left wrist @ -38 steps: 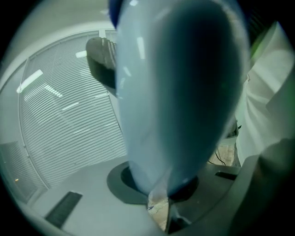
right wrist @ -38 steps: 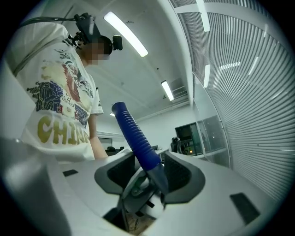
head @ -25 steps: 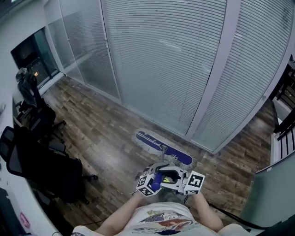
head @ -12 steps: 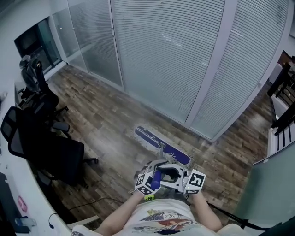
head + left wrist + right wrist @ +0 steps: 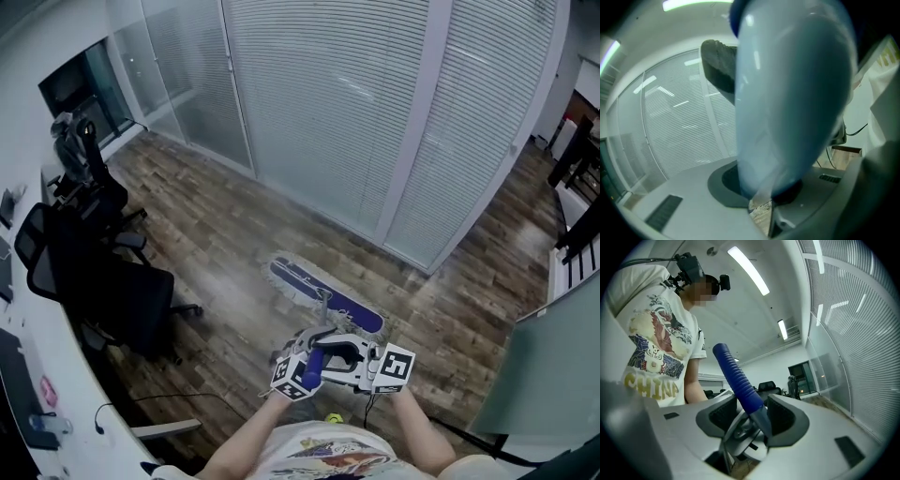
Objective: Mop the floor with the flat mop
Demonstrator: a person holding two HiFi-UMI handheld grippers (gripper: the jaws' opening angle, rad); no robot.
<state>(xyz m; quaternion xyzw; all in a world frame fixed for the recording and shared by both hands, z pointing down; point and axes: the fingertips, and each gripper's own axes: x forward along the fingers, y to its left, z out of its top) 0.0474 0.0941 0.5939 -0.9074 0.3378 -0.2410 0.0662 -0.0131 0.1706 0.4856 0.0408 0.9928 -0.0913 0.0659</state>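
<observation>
Flat mop head (image 5: 324, 296) ahead of left gripper (image 5: 311, 362), right gripper (image 5: 368, 361) (both clamping handle (image 5: 737, 377)).

wood floor (image 5: 216, 234) | flat mop (image 5: 323, 295) at centre | office chairs (image 5: 122, 300) at left

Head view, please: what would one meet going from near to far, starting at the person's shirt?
Printed shirt → blue mop handle → flat mop head → glass wall with blinds.
</observation>
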